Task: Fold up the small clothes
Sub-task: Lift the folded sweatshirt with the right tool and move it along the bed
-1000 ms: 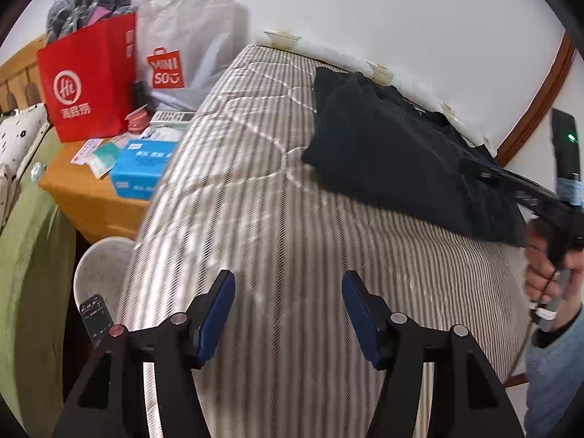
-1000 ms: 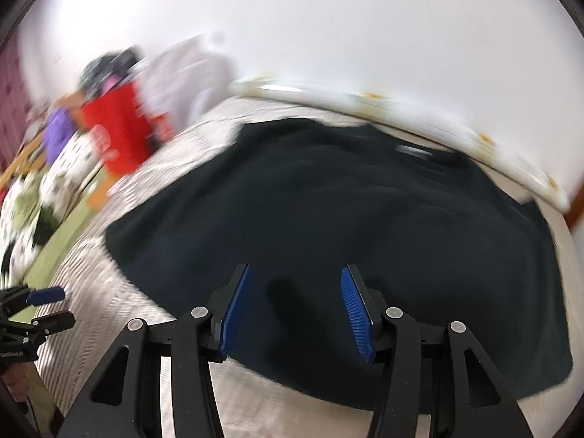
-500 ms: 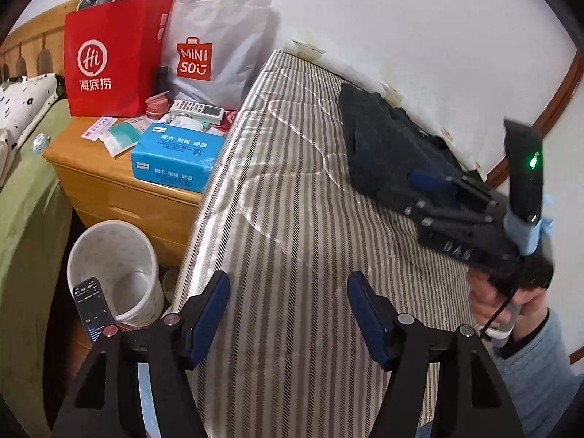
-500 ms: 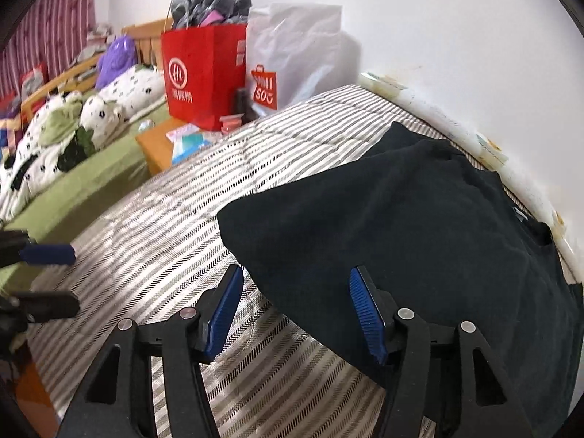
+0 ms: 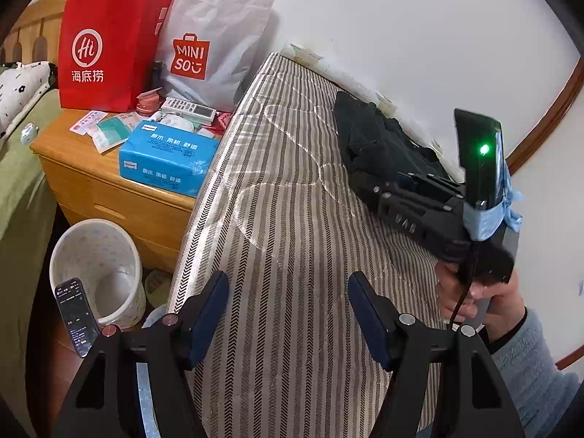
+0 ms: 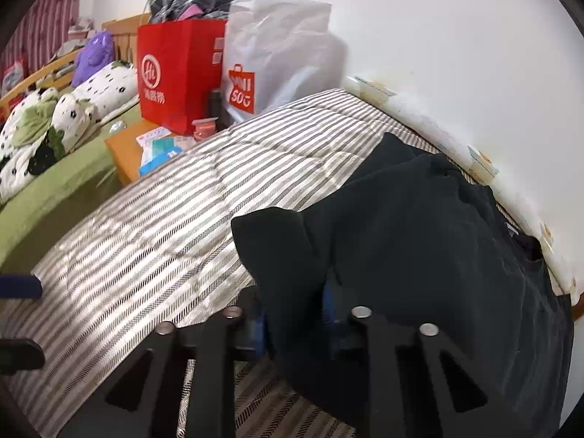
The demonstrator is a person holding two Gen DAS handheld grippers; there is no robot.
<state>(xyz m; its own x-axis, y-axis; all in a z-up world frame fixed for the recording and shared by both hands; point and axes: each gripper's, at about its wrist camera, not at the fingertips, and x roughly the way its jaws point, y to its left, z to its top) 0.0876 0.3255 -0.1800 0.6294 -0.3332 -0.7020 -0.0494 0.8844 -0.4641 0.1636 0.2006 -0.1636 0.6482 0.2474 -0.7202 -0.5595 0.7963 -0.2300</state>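
A black garment (image 6: 419,241) lies on the striped mattress (image 6: 164,226) against the white wall. My right gripper (image 6: 294,314) is shut on the garment's near left corner, and the cloth drapes over its jaws and hides the pads. In the left wrist view the garment (image 5: 368,146) is bunched at the far right, with the right gripper's body (image 5: 430,204) in front of it. My left gripper (image 5: 288,314) is open and empty above the near part of the mattress (image 5: 292,226), well short of the garment.
A wooden nightstand (image 5: 102,189) left of the mattress carries a blue tissue pack (image 5: 164,157), a red bag (image 5: 109,43), a grey MINISO bag (image 5: 211,40) and a remote. A white bin (image 5: 98,266) and a phone (image 5: 76,314) are below. A green bed (image 6: 54,189) lies further left.
My right gripper has closed on the garment's corner and lifted it, bunching the cloth. My left gripper has stayed open and drawn back a little from the garment.
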